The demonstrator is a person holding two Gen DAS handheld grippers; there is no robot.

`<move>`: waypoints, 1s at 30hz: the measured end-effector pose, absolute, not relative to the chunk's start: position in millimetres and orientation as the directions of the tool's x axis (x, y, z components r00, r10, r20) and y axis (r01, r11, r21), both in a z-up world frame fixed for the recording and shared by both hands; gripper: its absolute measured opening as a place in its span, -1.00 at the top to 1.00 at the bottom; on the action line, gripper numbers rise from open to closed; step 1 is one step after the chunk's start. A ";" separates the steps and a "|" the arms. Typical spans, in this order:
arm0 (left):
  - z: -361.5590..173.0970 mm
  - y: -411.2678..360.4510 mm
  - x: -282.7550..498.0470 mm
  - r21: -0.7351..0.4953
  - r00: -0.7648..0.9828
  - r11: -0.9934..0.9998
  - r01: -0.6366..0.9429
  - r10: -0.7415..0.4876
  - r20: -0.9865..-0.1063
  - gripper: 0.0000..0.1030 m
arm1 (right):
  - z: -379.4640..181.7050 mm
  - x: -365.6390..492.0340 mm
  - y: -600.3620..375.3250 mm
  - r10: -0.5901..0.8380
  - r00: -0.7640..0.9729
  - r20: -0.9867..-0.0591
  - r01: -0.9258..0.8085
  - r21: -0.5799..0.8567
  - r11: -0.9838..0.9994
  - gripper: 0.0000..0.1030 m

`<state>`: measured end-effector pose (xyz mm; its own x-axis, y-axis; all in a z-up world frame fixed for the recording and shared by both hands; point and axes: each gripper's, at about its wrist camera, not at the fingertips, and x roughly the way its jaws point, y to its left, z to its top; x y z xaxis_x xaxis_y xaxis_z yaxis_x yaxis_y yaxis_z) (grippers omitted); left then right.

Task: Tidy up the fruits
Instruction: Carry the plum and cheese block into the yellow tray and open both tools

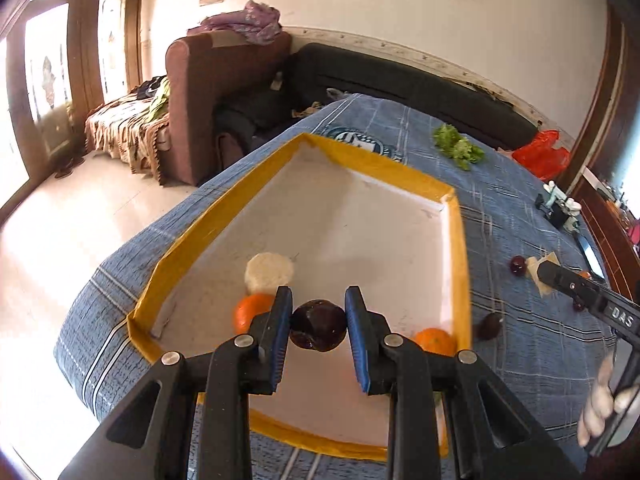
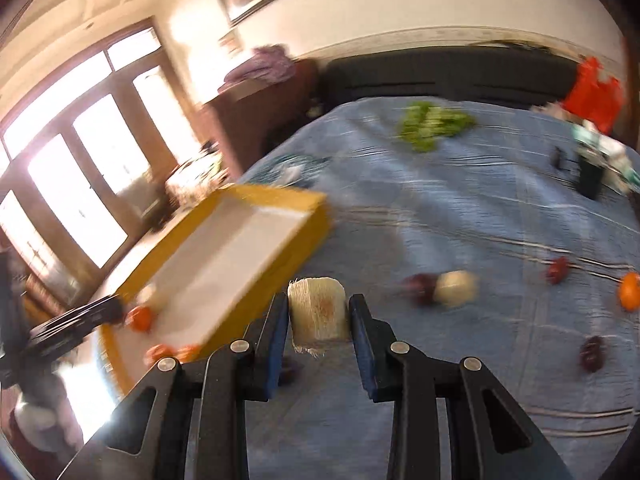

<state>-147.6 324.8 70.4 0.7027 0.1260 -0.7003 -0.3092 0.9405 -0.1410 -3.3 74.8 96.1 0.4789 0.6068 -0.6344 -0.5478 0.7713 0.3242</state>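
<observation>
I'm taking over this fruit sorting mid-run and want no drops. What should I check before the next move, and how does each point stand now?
1. Left gripper holds the plum: ok, pads against both its sides.
2. Plum is over the tray: ok, white tray floor shows beneath it.
3. Landing spot free: cannot tell; two oranges and a white piece lie close by.
4. Right gripper holds the pale block: ok, block sits between the fingers.
5. Right gripper's path to the tray: cannot tell, the right wrist view is motion-blurred.
6. Fruit left on the cloth: not ok, several remain.
</observation>
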 end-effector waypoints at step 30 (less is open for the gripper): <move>100.1 331.7 -179.2 -0.059 0.683 0.902 -0.428 0.280 -0.674 -0.63 | 80.4 -23.9 166.1 0.604 0.362 -0.710 -0.588 0.329 0.739 -0.01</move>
<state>-179.2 331.7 100.1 0.6834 0.2802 -0.6741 -0.4276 0.9021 -0.0586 -23.9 166.1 80.4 0.3622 0.6038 -0.7101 -0.5876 0.7393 0.3289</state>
